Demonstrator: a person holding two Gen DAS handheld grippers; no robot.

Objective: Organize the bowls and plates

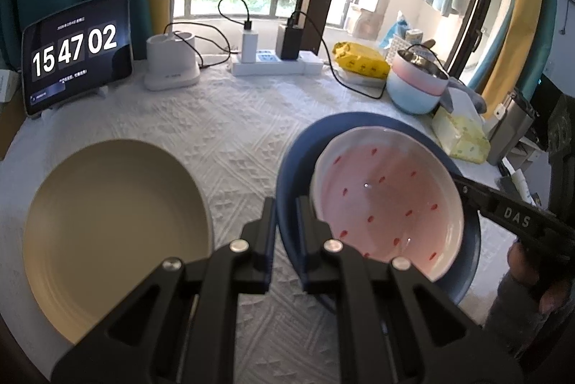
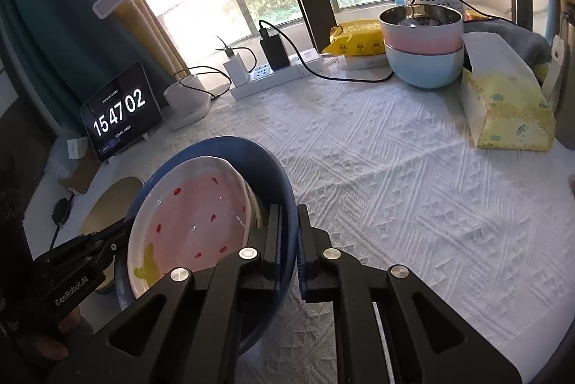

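Note:
A blue plate (image 1: 298,154) carries a pink strawberry-dotted dish (image 1: 388,200). My left gripper (image 1: 286,204) is shut on the blue plate's left rim. My right gripper (image 2: 288,211) is shut on the blue plate's (image 2: 251,150) right rim, with the pink dish (image 2: 194,208) beside its inner finger. Both hold the pair lifted and tilted above the table. The right gripper (image 1: 463,184) reaches in from the right in the left wrist view. A beige plate (image 1: 107,233) lies flat on the cloth to the left. Stacked pink and blue bowls (image 2: 424,50) stand at the back right.
A tablet clock (image 1: 77,53), a white charger base (image 1: 172,60), a power strip (image 1: 273,60) with cables, a yellow packet (image 1: 359,59) and a tissue box (image 2: 503,103) line the back and right of the white textured cloth (image 2: 395,168).

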